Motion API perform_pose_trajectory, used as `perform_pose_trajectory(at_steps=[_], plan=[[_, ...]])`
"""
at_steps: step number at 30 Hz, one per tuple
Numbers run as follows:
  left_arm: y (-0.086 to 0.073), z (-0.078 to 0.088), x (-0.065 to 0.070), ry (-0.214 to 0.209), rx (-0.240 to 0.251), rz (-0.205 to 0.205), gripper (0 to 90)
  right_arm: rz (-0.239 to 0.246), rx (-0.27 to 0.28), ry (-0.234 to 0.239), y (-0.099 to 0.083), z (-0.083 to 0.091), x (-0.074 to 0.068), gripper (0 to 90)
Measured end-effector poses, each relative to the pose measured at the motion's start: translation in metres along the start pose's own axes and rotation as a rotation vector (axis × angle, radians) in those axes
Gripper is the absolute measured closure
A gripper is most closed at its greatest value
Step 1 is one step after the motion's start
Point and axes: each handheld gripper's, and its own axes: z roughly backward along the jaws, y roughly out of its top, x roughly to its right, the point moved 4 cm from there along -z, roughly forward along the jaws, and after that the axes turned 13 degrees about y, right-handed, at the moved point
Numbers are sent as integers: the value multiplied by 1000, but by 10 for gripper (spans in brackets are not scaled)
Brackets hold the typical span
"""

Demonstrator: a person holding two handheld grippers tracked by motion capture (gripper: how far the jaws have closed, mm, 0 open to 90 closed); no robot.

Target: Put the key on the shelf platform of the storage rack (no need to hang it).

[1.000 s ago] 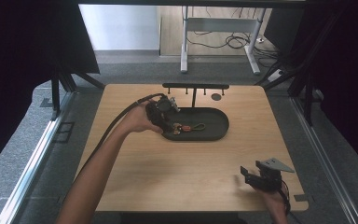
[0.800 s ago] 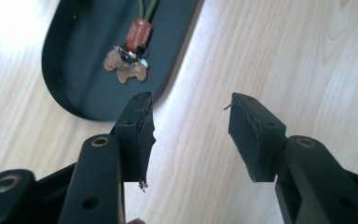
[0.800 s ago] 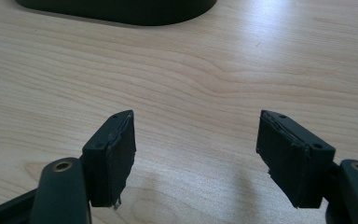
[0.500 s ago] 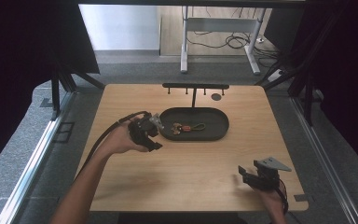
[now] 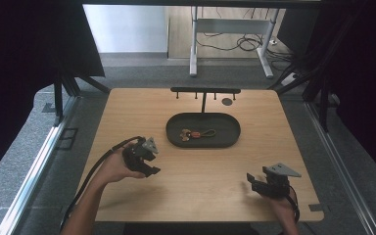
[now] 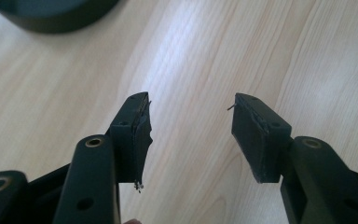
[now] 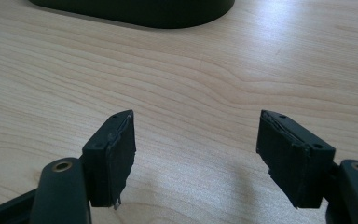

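While empty, left tool (image 5: 146,157) near tray (image 5: 175,137) with keychain (image 5: 194,133).

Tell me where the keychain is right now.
In the high view the keychain lies inside the dark oval tray, left of its middle, just in front of the black hook rack at the table's far side; both grippers are well short of it.

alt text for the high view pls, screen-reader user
A keychain lies in a dark oval tray at the centre of a wooden table, before a small hook rack. The left gripper and right gripper are open, empty.
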Motion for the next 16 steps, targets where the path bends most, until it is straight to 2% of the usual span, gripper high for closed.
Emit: perform_pose_trajectory(at_steps=[4, 8, 13, 16], plan=[[-7, -5, -2, 10, -19, 11, 472, -6, 0, -3, 0, -1, 1, 290], [-8, -7, -3, 20, -18, 21, 469, 2, -3, 0, 3, -3, -1, 290], [-12, -10, 3, 46, -23, 28, 440, 5, -2, 0, 3, -3, 1, 289], [-13, -13, 7, 42, -22, 31, 431, -4, -2, 2, 2, -4, 3, 289]])
